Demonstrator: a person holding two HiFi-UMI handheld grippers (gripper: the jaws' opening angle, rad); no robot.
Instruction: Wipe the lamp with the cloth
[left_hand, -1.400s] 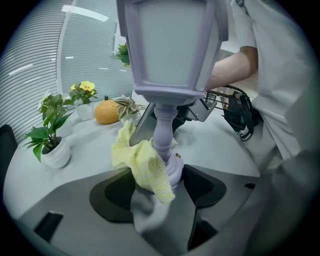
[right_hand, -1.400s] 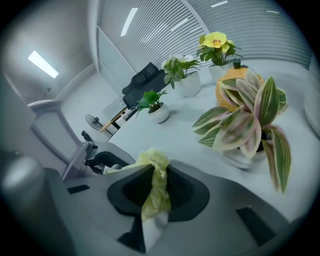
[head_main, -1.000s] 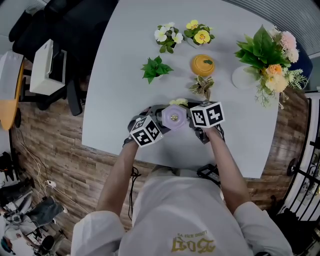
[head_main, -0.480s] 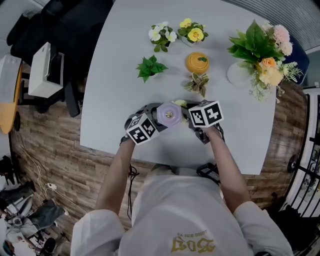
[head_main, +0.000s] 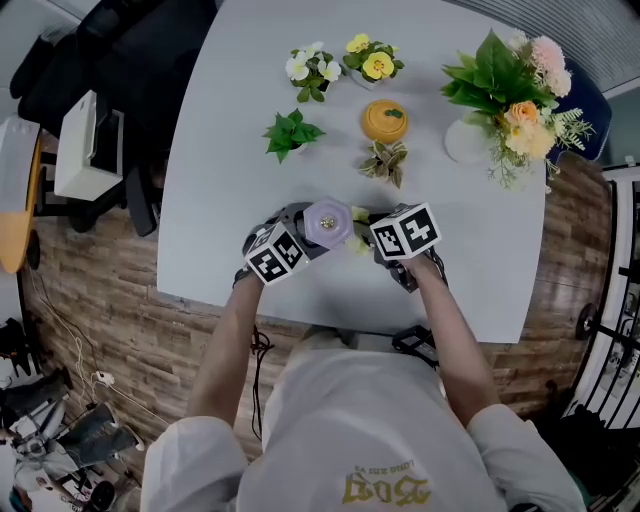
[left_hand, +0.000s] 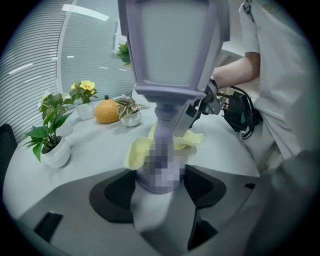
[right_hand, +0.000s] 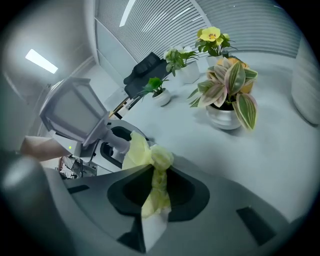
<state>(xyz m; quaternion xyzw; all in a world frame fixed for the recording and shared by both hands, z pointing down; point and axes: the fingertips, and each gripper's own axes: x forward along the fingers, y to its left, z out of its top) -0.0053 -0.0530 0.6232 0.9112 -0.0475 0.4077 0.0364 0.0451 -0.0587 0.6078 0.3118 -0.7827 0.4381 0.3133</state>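
Lamp (head_main: 328, 221) sits at frame ctr in head view, on the pale grey, smooth table (head_main: 220, 140) near its lower edge. It's matte lavender, plastic-looking, lantern-shaped: faceted head w/ frosted panels over a slim round post. In left gripper view it stands upright & fills the upper middle. Left gripper (left_hand: 160, 186) has its jaws clamped on the low part of the post, one dark pad each side.

Cloth (right_hand: 151, 165) is pale yellow, soft, crumpled, bunched into a twist. Right gripper (right_hand: 155, 197) pinches it w/ jaws pressed together. A loose fold reaches up-left to the lamp post & lies against it.

Counts:
- 1 lamp, 1 cloth.
- 2 grippers, each w/ a black-&-white marker cube.
- 4 small potted plants across the upper part of head view: white blooms (head_main: 305, 68), yellow blooms (head_main: 367, 62), plain green leaves (head_main: 290, 132), striped pink-green leaves (head_main: 385, 160).
- 1 orange pumpkin-shaped piece (head_main: 385, 120) betw. them.
- 1 big bouquet (head_main: 505, 95) in a round white vase, upper right.
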